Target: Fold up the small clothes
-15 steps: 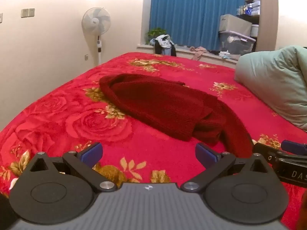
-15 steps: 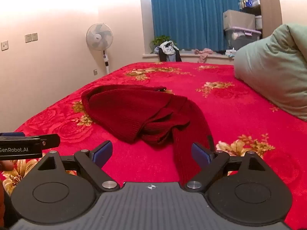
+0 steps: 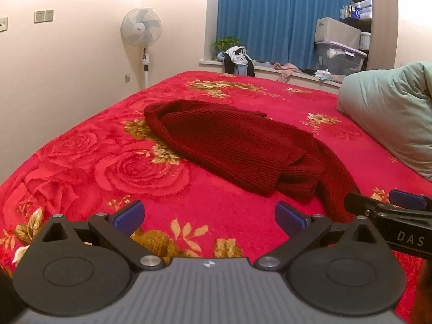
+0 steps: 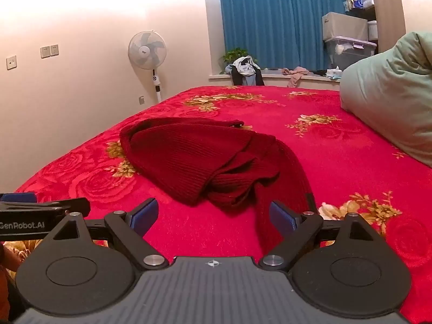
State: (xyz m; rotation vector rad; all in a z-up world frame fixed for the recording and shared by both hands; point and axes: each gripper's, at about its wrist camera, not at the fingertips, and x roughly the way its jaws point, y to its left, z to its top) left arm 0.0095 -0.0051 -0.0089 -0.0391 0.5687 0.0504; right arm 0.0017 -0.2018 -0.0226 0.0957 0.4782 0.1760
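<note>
A dark red knitted sweater [image 3: 235,145] lies bunched on the red floral bed cover [image 3: 108,162]; it also shows in the right wrist view [image 4: 194,156]. One long sleeve [image 4: 286,189] trails toward the near edge, down between the right fingers. My left gripper [image 3: 209,217] is open and empty, low over the cover just short of the sweater. My right gripper [image 4: 213,214] is open, with the sleeve end lying beside its right finger. Each gripper shows at the edge of the other's view.
A pale green duvet [image 3: 391,113] is piled at the bed's right side. A standing fan [image 3: 141,31] is by the left wall. Blue curtains, a windowsill with clothes [image 3: 237,59] and storage boxes [image 3: 338,46] are beyond the bed.
Both grippers have shifted only slightly; the sweater has not moved and both stay open.
</note>
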